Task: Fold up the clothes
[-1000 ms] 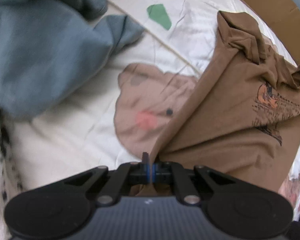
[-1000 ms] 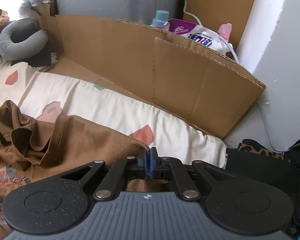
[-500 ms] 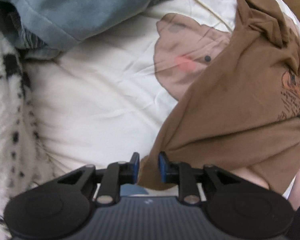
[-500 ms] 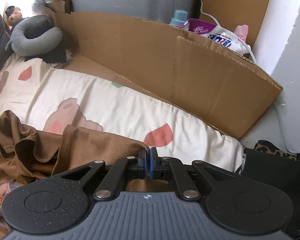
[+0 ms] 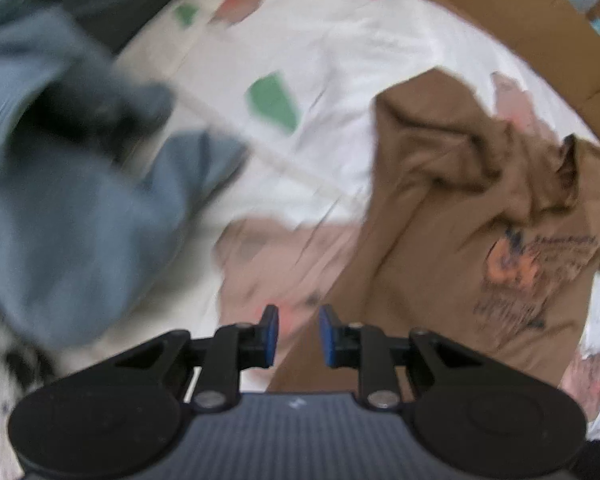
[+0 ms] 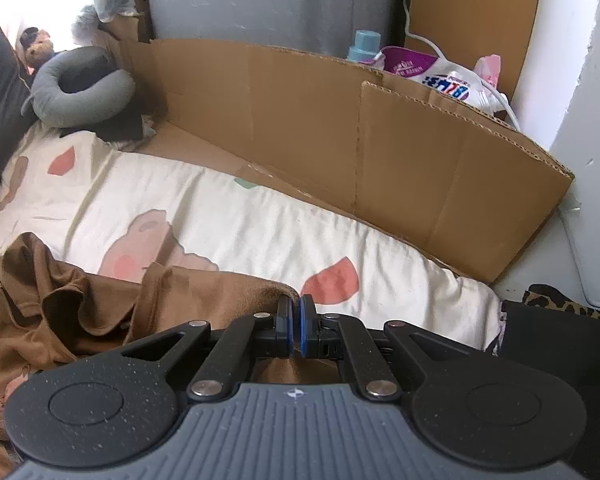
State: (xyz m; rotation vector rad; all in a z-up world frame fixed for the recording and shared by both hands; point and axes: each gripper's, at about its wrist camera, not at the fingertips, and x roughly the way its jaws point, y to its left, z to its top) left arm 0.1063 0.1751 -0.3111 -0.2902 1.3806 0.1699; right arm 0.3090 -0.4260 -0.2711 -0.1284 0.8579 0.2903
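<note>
Cream bedding (image 5: 340, 80) printed with pink, green and coral patches covers the bed, and along its far edge one long wall of brown cardboard (image 6: 340, 128) stands upright, closing that side off. One brown T-shirt (image 5: 460, 240) with an orange-and-black print lies rumpled on the bedding, its upper part bunched into folds and its lower part spread flatter. One blue-grey garment (image 5: 68, 220) lies heaped at the other side of the bed, apart from the shirt, with an open strip of bare bedding between the two. The left gripper (image 5: 298, 334) hangs above the shirt's near edge; its jaws have just been opening and now stand apart, with nothing pinched between them. The right gripper (image 6: 296, 326) has its jaws pressed together on a fold of the brown shirt's edge, close to the bare strip of bedding before the cardboard. A grey neck pillow (image 6: 80, 96) sits at the far end of the bed, and behind the cardboard show one blue-capped bottle (image 6: 364, 46) and one printed refill bag (image 6: 440, 72).
</note>
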